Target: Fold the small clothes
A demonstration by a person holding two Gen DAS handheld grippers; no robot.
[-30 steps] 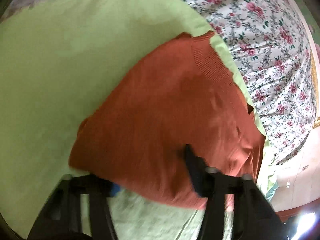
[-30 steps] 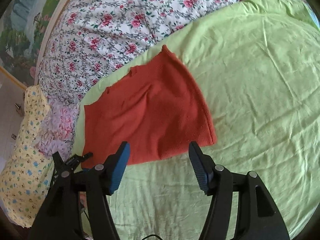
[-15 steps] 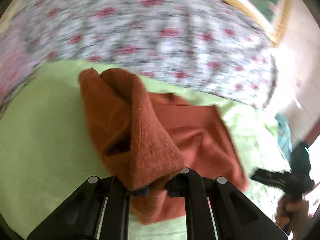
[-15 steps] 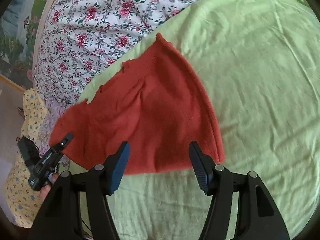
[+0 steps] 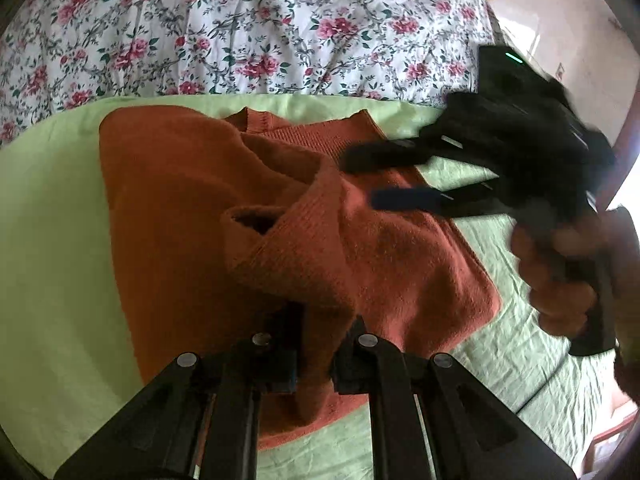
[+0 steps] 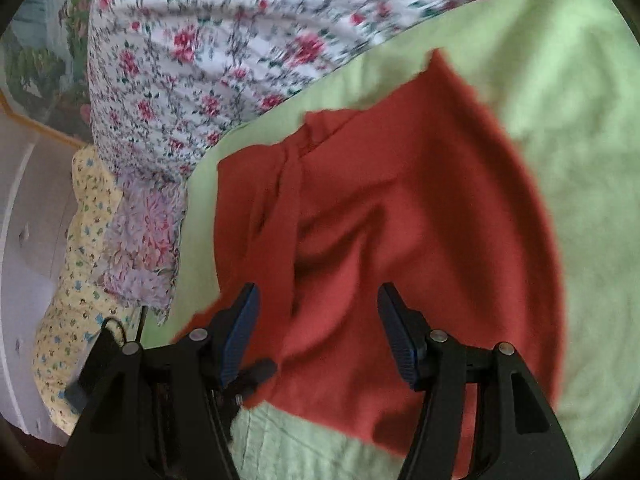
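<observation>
I am reporting from my left to my right. On the far left, the green sheet (image 5: 60,240) is lying bare over the bed; the floral bedspread (image 5: 240,28) is running along behind it. The rust-orange knit garment (image 5: 168,184) is lying on the green sheet, near the floral edge, with one portion lifted off the rest.

My left gripper (image 5: 314,354) is clamped on that lifted portion: the jaws are nearly together with a bunched fold of knit pinched between them, and the cloth is draping away from the grip in a soft ridge.

I am judging the garment light, limp and thick-napped, not slippery and not fragile. It is sagging wherever it is unsupported, so a single grip is going to let the fold collapse. A ribbed band (image 5: 308,136) is showing along the far edge; that band and the corners are, in my judgement, the firmer places to take hold, since the open body of the knit is only stretching and bunching.

Further right, my right gripper (image 6: 318,330) is hovering over the garment's near edge with its jaws standing well apart and nothing between them. In the left view my right hand (image 5: 560,276) is holding it above the cloth's right side.

I am seeing no containers; only a heap of patterned fabrics (image 6: 84,248) at the bed's edge.
</observation>
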